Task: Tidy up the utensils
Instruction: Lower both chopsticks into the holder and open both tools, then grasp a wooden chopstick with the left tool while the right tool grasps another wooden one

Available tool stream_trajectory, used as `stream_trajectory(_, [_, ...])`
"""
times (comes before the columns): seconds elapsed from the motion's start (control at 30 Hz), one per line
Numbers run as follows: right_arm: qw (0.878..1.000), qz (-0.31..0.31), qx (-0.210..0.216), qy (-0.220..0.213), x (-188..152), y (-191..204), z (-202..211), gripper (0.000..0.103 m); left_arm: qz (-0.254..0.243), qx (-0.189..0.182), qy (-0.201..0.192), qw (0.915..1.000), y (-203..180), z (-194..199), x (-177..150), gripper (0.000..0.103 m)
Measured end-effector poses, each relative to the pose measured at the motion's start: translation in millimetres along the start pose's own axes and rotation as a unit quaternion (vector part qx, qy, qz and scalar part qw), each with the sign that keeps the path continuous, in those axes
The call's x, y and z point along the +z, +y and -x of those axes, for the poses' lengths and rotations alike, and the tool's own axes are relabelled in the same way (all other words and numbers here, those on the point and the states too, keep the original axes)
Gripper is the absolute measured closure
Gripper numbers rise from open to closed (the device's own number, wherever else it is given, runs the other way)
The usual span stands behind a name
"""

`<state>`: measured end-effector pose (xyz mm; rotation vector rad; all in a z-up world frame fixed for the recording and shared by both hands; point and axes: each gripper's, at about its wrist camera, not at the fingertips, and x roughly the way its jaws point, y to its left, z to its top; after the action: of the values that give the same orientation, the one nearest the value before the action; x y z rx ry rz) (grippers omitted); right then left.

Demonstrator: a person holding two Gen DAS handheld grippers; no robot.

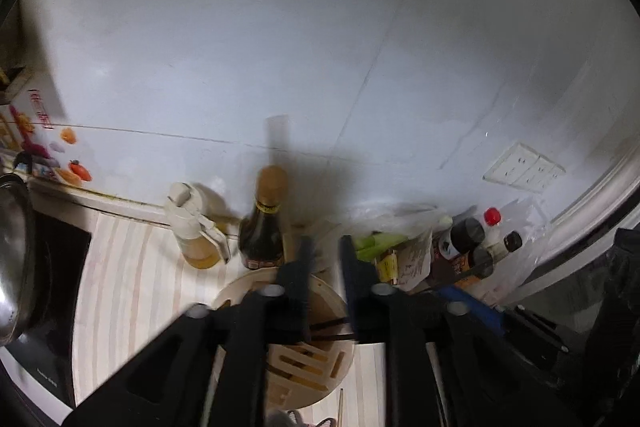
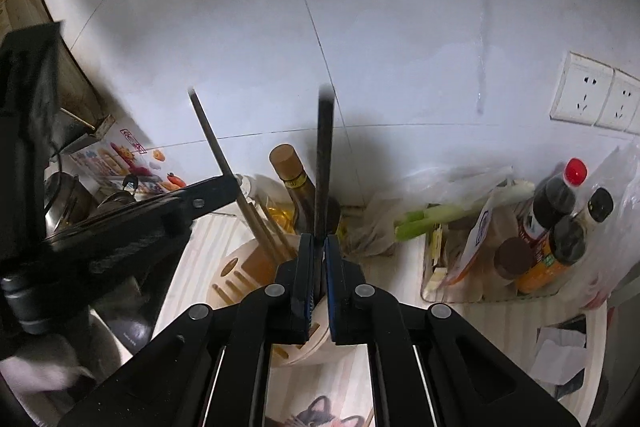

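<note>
In the right wrist view the left gripper [image 2: 230, 187] is reaching in from the left, seemingly pinching a slanted chopstick [image 2: 224, 163] whose lower end is sitting in the round wooden utensil holder [image 2: 240, 263]; whether that grip is firm I cannot tell. Its own camera is showing its jaws slightly apart over the holder's slots. The right gripper [image 2: 319, 255] is clamping a dark chopstick [image 2: 325, 163] upright, probably so it drops straight into a slot. Farther right, a clear tray [image 2: 432, 287] is holding sauce bottles [image 2: 556, 203].
</note>
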<state>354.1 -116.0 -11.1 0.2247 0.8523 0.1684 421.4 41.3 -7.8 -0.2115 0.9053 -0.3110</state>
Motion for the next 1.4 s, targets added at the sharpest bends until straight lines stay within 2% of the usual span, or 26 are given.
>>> stream_trajectory(0.03, [1.000, -0.007, 0.007, -0.003, 0, -2, 4, 0.064, -0.001, 0.014, -0.009, 0.9999, 1, 7, 0, 0.035])
stream_trajectory(0.07, [1.000, -0.012, 0.010, -0.008, 0, -4, 9, 0.054, -0.003, 0.027, -0.023, 0.9994, 3, 17, -1, 0.024])
stream_trajectory(0.13, [1.000, -0.019, 0.008, -0.019, -2, -9, 21, 0.052, 0.000, 0.048, -0.051, 0.9975, 10, 36, -5, 0.020])
stream_trajectory(0.23, [0.999, -0.030, 0.001, -0.029, -7, -17, 37, 0.052, 0.004, 0.067, -0.062, 0.9958, 19, 50, -15, 0.017])
stream_trajectory(0.3, [0.998, -0.040, -0.017, -0.037, -16, -26, 49, 0.046, 0.003, 0.085, -0.073, 0.9937, 25, 58, -27, 0.000])
stream_trajectory(0.4, [0.997, -0.049, -0.045, -0.047, -31, -38, 63, 0.036, 0.002, 0.122, -0.087, 0.9887, 33, 65, -49, 0.000])
stream_trajectory(0.43, [0.996, -0.051, -0.055, -0.048, -36, -41, 66, 0.028, 0.004, 0.133, -0.085, 0.9875, 35, 65, -59, 0.000])
stream_trajectory(0.47, [0.995, -0.056, -0.064, -0.050, -44, -47, 69, 0.021, 0.003, 0.135, -0.083, 0.9874, 35, 64, -66, 0.000])
stream_trajectory(0.5, [0.994, -0.061, -0.069, -0.051, -52, -52, 71, 0.020, 0.004, 0.135, -0.081, 0.9875, 36, 63, -74, 0.000])
stream_trajectory(0.6, [0.992, -0.076, -0.088, -0.048, -77, -70, 70, 0.015, 0.002, 0.132, -0.051, 0.9899, 36, 48, -104, 0.000])
stream_trajectory(0.67, [0.990, -0.080, -0.106, -0.043, -94, -84, 65, 0.006, -0.007, 0.129, -0.021, 0.9914, 31, 31, -125, 0.000])
stream_trajectory(0.9, [0.984, -0.099, -0.147, 0.035, -162, -141, 32, 0.007, -0.039, 0.144, 0.087, 0.9850, 5, -43, -199, 0.000])
stream_trajectory(0.93, [0.983, -0.103, -0.144, 0.043, -168, -148, 28, 0.009, -0.038, 0.142, 0.104, 0.9836, 2, -55, -209, 0.000])
stream_trajectory(1.07, [0.976, -0.117, -0.146, 0.110, -204, -179, 2, 0.046, -0.040, 0.121, 0.166, 0.9778, -11, -102, -247, 0.001])
stream_trajectory(1.1, [0.974, -0.118, -0.144, 0.126, -212, -183, -7, 0.049, -0.042, 0.117, 0.175, 0.9766, -15, -109, -252, 0.005])
stream_trajectory(1.13, [0.973, -0.115, -0.141, 0.143, -219, -188, -16, 0.052, -0.046, 0.113, 0.188, 0.9744, -18, -118, -259, 0.016])
stream_trajectory(1.17, [0.971, -0.113, -0.140, 0.158, -226, -192, -24, 0.056, -0.050, 0.107, 0.210, 0.9706, -23, -132, -268, 0.021])
stream_trajectory(1.23, [0.968, -0.108, -0.136, 0.183, -239, -197, -38, 0.062, -0.053, 0.095, 0.230, 0.9670, -28, -145, -278, 0.037])
stream_trajectory(1.33, [0.963, -0.102, -0.134, 0.209, -250, -202, -56, 0.066, -0.075, 0.085, 0.254, 0.9606, -45, -165, -292, 0.055])
stream_trajectory(1.4, [0.960, -0.101, -0.136, 0.222, -253, -203, -65, 0.066, -0.087, 0.080, 0.262, 0.9579, -53, -172, -297, 0.058])
